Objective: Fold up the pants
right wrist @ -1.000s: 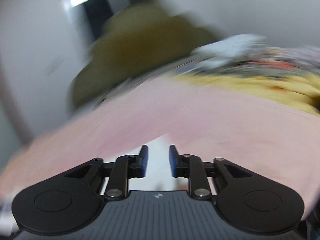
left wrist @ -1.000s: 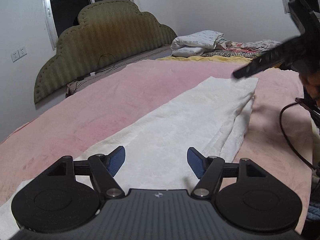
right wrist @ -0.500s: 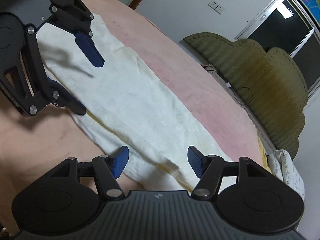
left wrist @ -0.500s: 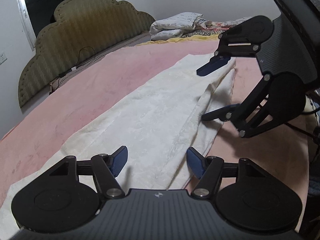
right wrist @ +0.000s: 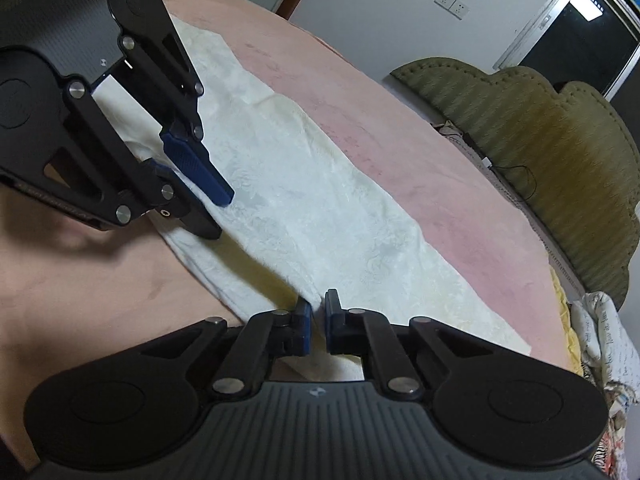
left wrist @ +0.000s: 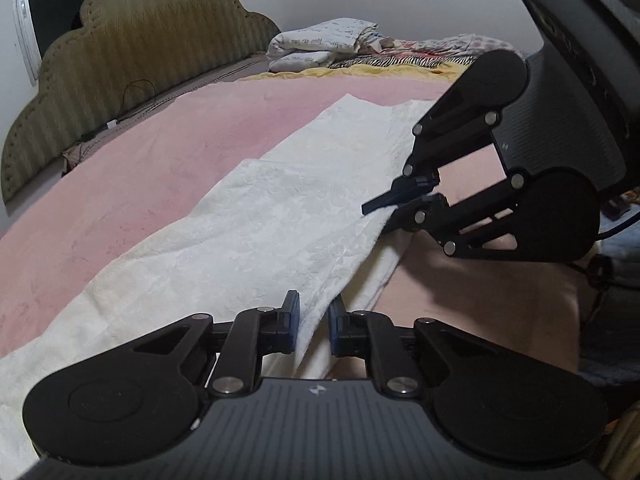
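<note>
White pants (left wrist: 248, 232) lie stretched out along a pink blanket (left wrist: 140, 168) on the bed. My left gripper (left wrist: 314, 308) sits at the near long edge, its jaws closing, with a raised fold of that edge pinched between the blue pads. Further along the same edge my right gripper (left wrist: 368, 210) is shut on the cloth, turned on its side. In the right wrist view the pants (right wrist: 320, 200) run away to the upper left; the right gripper (right wrist: 316, 304) holds the edge, and the left gripper (right wrist: 224, 218) clamps it from above and below. The edge stands lifted between the two grips.
An olive padded headboard (left wrist: 140, 40) lines the far side of the bed. A pile of folded bedding (left wrist: 320, 42) lies at the far end. A black cable (left wrist: 600, 272) hangs at the right. The pink blanket (right wrist: 400, 128) stretches bare beyond the pants.
The right gripper swung in from the right, rolled onto its side and closed on the pants' edge. The left gripper's jaws closed on the near edge, which now stands raised.
</note>
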`<action>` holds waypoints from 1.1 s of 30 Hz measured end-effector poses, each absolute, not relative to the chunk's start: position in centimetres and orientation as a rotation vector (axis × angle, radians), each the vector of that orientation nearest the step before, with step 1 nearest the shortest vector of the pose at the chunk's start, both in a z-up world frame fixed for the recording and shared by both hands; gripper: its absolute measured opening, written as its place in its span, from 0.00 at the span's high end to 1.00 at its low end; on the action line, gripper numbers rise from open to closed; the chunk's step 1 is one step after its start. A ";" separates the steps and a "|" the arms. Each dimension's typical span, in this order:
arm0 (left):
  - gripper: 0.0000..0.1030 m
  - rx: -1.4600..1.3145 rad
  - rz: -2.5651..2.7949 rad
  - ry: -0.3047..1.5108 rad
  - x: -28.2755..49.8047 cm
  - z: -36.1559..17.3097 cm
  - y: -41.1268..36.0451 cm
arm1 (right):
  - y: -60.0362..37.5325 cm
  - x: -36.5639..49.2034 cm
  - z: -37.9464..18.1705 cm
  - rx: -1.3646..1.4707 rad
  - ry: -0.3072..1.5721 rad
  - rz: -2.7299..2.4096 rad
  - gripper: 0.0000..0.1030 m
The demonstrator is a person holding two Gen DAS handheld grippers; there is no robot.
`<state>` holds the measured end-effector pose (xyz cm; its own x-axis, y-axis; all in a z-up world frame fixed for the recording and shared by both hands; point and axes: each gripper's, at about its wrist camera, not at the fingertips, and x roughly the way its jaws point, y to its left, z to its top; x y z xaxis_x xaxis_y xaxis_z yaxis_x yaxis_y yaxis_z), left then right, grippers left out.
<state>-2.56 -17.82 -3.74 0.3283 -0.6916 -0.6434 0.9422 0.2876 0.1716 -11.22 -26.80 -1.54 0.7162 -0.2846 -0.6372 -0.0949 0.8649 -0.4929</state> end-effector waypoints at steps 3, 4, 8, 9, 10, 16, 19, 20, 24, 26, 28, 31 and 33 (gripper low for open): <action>0.86 0.591 -1.177 0.527 -2.5 -3.7 -17.6 | -26.8 -11.3 -1.9 -0.514 0.798 -0.102 0.94; 0.86 0.596 -1.180 0.533 -2.5 -3.9 -17.6 | -27.0 -11.3 -2.1 -0.496 0.793 -0.109 0.94; 0.75 0.523 -1.203 0.585 -1.7 -3.8 -16.7 | -27.6 -11.6 -1.9 -0.475 0.813 -0.085 0.88; 0.72 0.481 -1.223 0.599 -1.5 -3.2 -16.2 | -27.7 -12.0 -1.3 -0.479 0.827 -0.057 0.87; 0.70 0.439 -1.241 0.601 -1.2 -2.6 -15.7 | -28.3 -12.6 -0.4 -0.453 0.834 -0.018 0.84; 0.28 0.252 -1.081 0.506 1.4 -0.2 -15.1 | -36.9 -13.9 4.8 -0.008 0.583 -0.176 0.42; 0.29 0.293 -0.986 0.556 2.8 -1.9 -16.3 | -42.6 -11.9 3.6 0.238 0.554 -0.291 0.32; 0.30 0.310 -0.966 0.592 3.1 -2.6 -16.5 | -44.1 -11.1 2.6 0.285 0.589 -0.311 0.32; 0.29 0.401 -0.962 0.586 2.2 -4.3 -16.8 | -47.0 -9.9 -0.6 0.219 0.724 -0.529 0.33; 0.28 0.439 -0.960 0.524 1.2 -4.4 -17.0 | -47.3 -11.4 -0.2 0.193 0.680 -0.701 0.32; 0.26 0.462 -0.960 0.495 0.9 -4.6 -17.6 | -47.1 -14.5 1.1 0.328 0.549 -0.649 0.31; 0.24 0.457 -0.945 0.492 0.7 -5.3 -18.0 | -45.3 -16.1 1.8 0.487 0.492 -0.375 0.31; 0.21 0.444 -0.933 0.485 0.5 -5.7 -18.0 | -43.3 -15.3 1.4 0.490 0.541 -0.211 0.31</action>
<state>0.52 -18.00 -5.71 0.5048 -0.6465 -0.5721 0.8395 0.5220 0.1508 -15.35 -43.33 1.44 0.8394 -0.0652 -0.5396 0.3179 0.8642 0.3901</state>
